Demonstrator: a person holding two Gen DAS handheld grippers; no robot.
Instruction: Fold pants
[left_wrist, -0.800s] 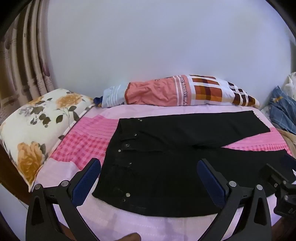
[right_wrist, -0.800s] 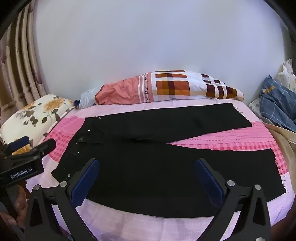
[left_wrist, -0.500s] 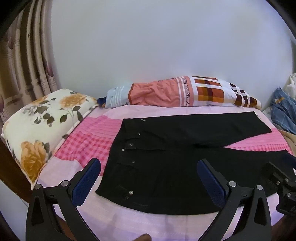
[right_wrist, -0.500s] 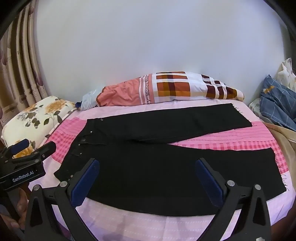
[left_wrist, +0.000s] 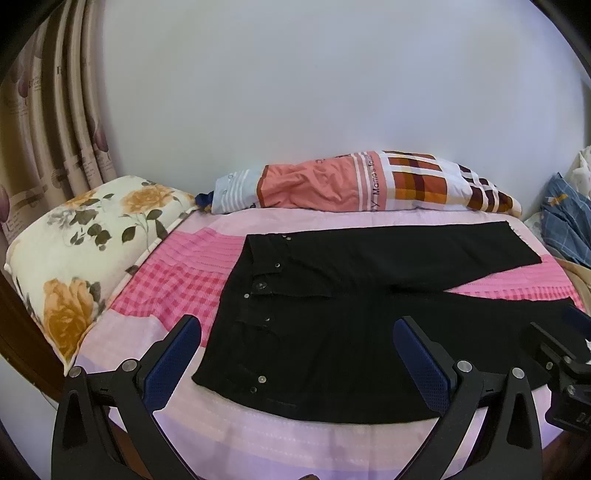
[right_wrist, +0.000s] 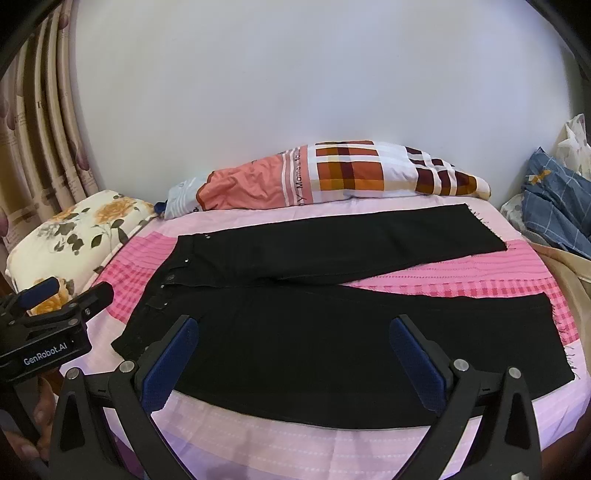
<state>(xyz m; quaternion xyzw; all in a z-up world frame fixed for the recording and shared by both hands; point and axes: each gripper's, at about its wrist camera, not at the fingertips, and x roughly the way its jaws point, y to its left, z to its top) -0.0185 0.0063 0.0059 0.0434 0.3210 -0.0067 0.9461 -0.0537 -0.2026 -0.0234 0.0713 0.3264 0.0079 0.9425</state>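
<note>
Black pants (left_wrist: 354, 314) (right_wrist: 332, 325) lie flat on a pink bed sheet (left_wrist: 177, 284) (right_wrist: 461, 284), waistband to the left with metal studs, both legs spread apart toward the right. My left gripper (left_wrist: 297, 334) hovers open above the near edge of the waist end, nothing between its blue pads. My right gripper (right_wrist: 293, 332) hovers open over the near leg, also holding nothing. Each gripper shows at the edge of the other's view: the right one (left_wrist: 565, 369), the left one (right_wrist: 55, 317).
A floral pillow (left_wrist: 88, 243) lies at the left bed edge. A plaid and salmon bolster (left_wrist: 362, 184) runs along the far wall. Blue checked cloth (right_wrist: 554, 206) is piled at the right. Curtains (left_wrist: 55, 129) hang at the left.
Both grippers have drawn back and up a little from the bed, so the pants sit slightly farther and more of the near sheet shows. The pants have not moved.
</note>
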